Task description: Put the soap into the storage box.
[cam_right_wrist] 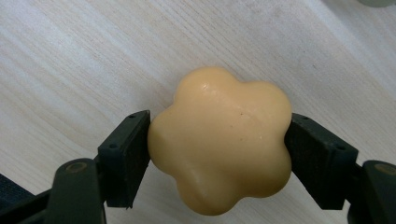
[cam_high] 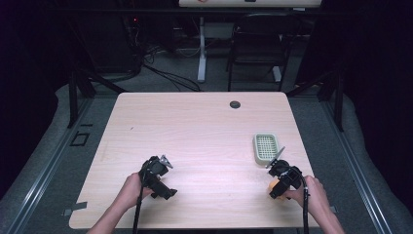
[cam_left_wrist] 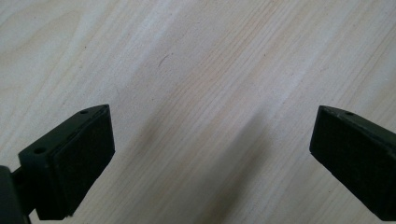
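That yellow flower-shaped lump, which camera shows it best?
The right gripper view: the flower-shaped soap sits large and close, pressed between the right tongs above the table. The high view shows just an orange sliver under those tongs. The left gripper view offers bare wood.

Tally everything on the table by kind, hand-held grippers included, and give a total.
Hand-held grippers: 2, the left hand-held gripper and the right hand-held gripper
Flower-shaped yellow soap: 1
Pale green soap dish: 1
Round dark grommet in the table: 1
Total: 5
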{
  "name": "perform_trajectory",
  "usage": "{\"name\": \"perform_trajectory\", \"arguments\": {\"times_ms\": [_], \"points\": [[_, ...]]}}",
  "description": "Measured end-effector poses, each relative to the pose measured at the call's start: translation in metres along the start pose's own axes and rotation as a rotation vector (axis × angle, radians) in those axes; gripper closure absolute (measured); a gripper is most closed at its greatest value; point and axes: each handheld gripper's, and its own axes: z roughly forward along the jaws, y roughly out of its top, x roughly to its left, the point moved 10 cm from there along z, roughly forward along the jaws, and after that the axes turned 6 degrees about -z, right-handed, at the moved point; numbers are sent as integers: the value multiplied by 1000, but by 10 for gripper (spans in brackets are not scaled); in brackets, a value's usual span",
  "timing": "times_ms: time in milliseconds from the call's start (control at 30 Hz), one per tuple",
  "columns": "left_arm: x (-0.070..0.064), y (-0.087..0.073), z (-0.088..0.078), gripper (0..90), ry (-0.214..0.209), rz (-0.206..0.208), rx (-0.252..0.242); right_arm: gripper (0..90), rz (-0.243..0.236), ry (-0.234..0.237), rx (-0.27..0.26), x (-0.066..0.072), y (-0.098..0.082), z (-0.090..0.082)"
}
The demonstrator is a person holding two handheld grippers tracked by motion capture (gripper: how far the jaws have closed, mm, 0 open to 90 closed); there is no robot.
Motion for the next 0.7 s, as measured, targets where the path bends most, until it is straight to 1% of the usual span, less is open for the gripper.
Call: {"name": "perform_trajectory", "arguments": {"times_ms": [33, 67, 100, 133, 167, 200, 233, 267, 300, 333, 367, 433, 467, 500, 533, 567, 633, 667, 700], "points": [[0, 0, 0, 0, 0, 0, 0, 264, 9, -2, -5, 0, 0, 0], [0, 0, 0, 0, 0, 2, 0, 264, 24, 1, -25, 1, 1, 1], [0, 0, 0, 0, 1, 2, 1, 264, 24, -1, -29, 1, 2, 1], [0, 0, 0, 0, 1, 2, 1, 264, 40, -1, -51, 2, 3, 2], [0, 0, 0, 0, 0, 2, 1, 264, 61, 5, -84, 4, 5, 3], [0, 0, 0, 0, 0, 2, 1, 264, 32, 1, -42, 2, 3, 0], [0, 0, 0, 0, 0, 2, 1, 264, 32, 1, -42, 2, 3, 0], [0, 0, 0, 0, 1, 2, 1, 264, -1, -5, -5, 0, 0, -3], [0, 0, 0, 0, 0, 2, 1, 265, -7, -6, 2, -1, 0, -4], [0, 0, 0, 0, 0, 2, 1, 264, 24, -3, -41, 2, 3, -3], [0, 0, 0, 0, 0, 2, 1, 264, 24, -3, -41, 2, 3, -3], [0, 0, 0, 0, 0, 2, 2, 264, 34, -6, -66, 2, 4, -3], [0, 0, 0, 0, 0, 2, 2, 264, 34, -6, -66, 2, 4, -3], [0, 0, 0, 0, -1, 2, 2, 264, 18, -8, -46, 0, 3, -5], [0, 0, 0, 0, -1, 2, 2, 264, 5, -12, -41, -1, 2, -7], [0, 0, 0, 0, 0, 2, 1, 264, 55, -8, -97, 2, 6, -5], [0, 0, 0, 0, -1, 2, 1, 264, 59, -11, -106, 1, 7, -5], [0, 0, 0, 0, 0, 2, 1, 264, 30, -13, -64, -1, 3, -9], [0, 0, 0, 0, 0, 2, 1, 264, 30, -13, -64, -1, 3, -9]]}}
